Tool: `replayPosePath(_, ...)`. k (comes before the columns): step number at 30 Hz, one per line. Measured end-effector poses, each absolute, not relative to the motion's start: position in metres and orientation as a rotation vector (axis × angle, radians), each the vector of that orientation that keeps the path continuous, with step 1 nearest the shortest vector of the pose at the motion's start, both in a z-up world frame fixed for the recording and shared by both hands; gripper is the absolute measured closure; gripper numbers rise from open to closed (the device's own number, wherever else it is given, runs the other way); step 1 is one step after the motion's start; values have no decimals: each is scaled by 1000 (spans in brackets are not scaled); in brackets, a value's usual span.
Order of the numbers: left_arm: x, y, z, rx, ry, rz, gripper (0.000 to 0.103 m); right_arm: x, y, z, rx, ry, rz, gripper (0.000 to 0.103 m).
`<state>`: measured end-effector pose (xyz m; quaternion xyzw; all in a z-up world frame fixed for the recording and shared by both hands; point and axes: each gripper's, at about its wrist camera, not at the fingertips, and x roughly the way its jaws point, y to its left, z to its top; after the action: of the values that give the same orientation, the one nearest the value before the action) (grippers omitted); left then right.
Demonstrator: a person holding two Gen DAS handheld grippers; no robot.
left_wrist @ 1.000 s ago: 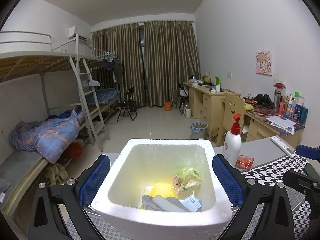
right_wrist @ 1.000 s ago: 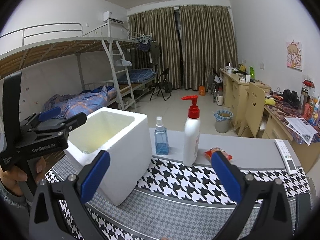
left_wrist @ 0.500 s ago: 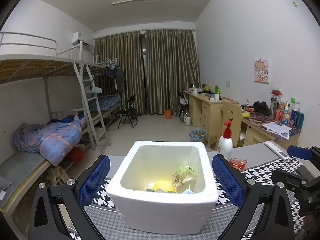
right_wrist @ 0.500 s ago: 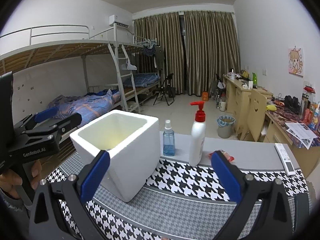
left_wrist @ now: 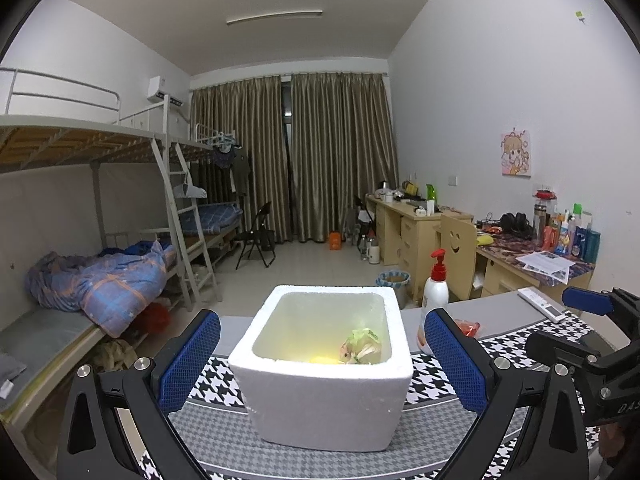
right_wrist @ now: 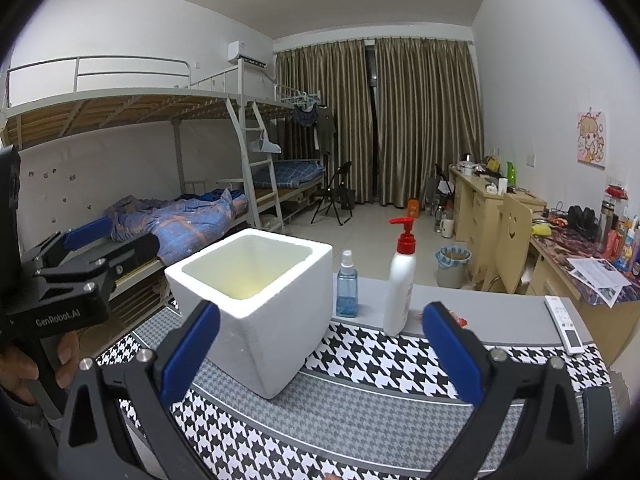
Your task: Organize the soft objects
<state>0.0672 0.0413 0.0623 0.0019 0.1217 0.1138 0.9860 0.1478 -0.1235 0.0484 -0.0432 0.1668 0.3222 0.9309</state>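
A white foam box (left_wrist: 326, 376) stands on the houndstooth table mat (left_wrist: 216, 432); it also shows in the right wrist view (right_wrist: 260, 304). Inside it lie a green and pink soft toy (left_wrist: 362, 346) and something yellow (left_wrist: 320, 359). My left gripper (left_wrist: 322, 364) is open and empty, held back from the box's near side. My right gripper (right_wrist: 320, 354) is open and empty, to the right of the box. From this side the box's contents are hidden.
A white pump bottle with a red top (right_wrist: 401, 284) and a blue spray bottle (right_wrist: 346, 286) stand behind the mat. A red packet (left_wrist: 468, 327) lies by the pump bottle. A white remote (right_wrist: 565, 326) lies at the right. Bunk beds stand left, desks right.
Both grippers have pulled back and up from the box, so it looks smaller and farther. Less of the box's contents shows now. Both grippers stay open.
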Motion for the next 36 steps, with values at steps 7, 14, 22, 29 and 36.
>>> replayPosePath(7, 53, 36, 59, -2, 231, 228, 1, 136, -133, 49, -71, 317, 661, 1)
replayPosePath(14, 46, 32, 54, -11, 224, 221, 1, 123, -140, 40, -65, 303, 656, 1)
replayPosePath(22, 28, 21, 32, -31, 195, 231, 1, 105, -151, 18, -56, 244, 590, 1)
replayPosePath(29, 23, 23, 18, -34, 201, 246, 1, 103, -156, 6, -48, 253, 577, 1)
replayPosePath(36, 20, 24, 10, -36, 205, 253, 1, 104, -159, 0, -43, 264, 563, 1)
